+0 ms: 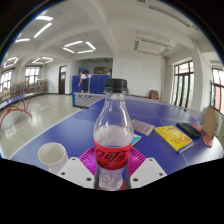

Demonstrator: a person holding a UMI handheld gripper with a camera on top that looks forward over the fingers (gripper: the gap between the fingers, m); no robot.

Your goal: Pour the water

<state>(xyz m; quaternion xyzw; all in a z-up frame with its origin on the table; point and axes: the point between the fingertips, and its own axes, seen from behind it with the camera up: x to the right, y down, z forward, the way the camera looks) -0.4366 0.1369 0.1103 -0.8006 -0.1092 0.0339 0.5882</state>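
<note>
A clear plastic bottle with a black cap and a red label stands upright between my fingers, held above the blue table. My gripper is shut on the bottle, its pink pads pressing on the label from both sides. A white paper cup stands on the table just to the left of the fingers, its mouth open upward. The bottle's lower half looks filled with clear water.
A yellow book and a dark flat object lie on the table to the right. A white card lies behind the bottle. Further tables and chairs stand across the large room.
</note>
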